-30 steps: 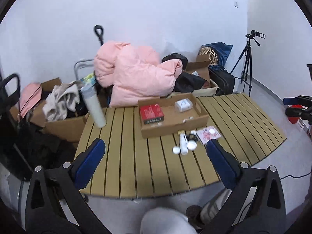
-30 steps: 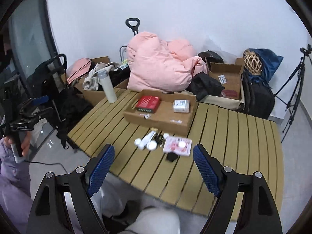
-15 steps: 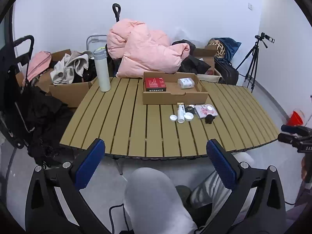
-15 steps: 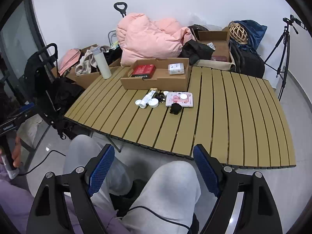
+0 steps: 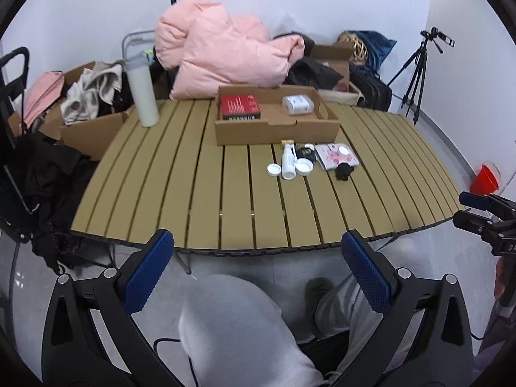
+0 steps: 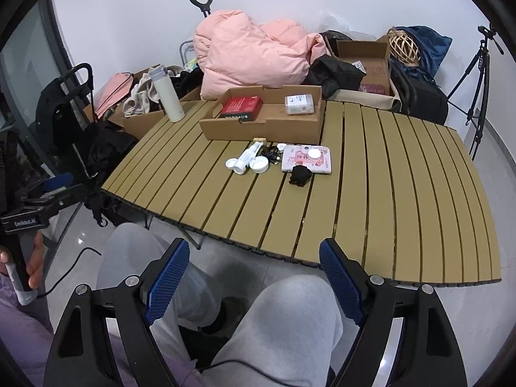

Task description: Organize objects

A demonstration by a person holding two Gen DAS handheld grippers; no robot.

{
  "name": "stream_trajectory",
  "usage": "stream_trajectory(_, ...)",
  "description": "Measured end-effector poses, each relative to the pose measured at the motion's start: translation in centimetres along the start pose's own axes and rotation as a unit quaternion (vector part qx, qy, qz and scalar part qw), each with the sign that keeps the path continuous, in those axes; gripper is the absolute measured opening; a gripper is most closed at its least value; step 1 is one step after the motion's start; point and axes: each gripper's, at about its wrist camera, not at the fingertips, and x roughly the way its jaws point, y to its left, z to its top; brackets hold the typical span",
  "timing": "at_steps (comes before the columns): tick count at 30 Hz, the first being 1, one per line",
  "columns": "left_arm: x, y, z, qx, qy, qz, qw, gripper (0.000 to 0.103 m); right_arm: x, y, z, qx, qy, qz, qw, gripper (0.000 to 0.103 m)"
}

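**Both grippers lowered, nothing picked up yet**

My left gripper [image 5: 258, 267] and right gripper [image 6: 254, 274] have dropped over my knees since a second ago, both wide and empty, so sorting hasn't begun. On the slatted table [image 6: 403, 193] ahead lie one white tube [image 6: 246, 158], two white caps [image 6: 259, 164], one pink case [image 6: 306, 159] and one black lump [image 6: 300, 175]. Beyond them, the cardboard tray [image 6: 261, 129] holds one red box [image 6: 240, 107] and one white box [image 6: 299, 104].

Small bottle [image 5: 288, 163] and caps lie before the cardboard tray [image 5: 277, 129] on the table [image 5: 180, 174].
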Motion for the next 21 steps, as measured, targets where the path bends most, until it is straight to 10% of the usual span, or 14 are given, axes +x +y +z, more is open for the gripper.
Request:
stream_trajectory(10, 8.4, -1.3, 3.1, 0.042, 0.023, -0.042, 0.998, 0.103, 3.2, -1.1, 0.4, -0.037, -0.067, -0.042, 0.996, 0.086)
stream_trajectory(21, 21.1, -0.5, 8.1, 0.077, 0.074, -0.053, 0.9929, 0.083, 13.8, -4.5, 3.3, -0.026, 0.016, -0.033, 0.999, 0.085)
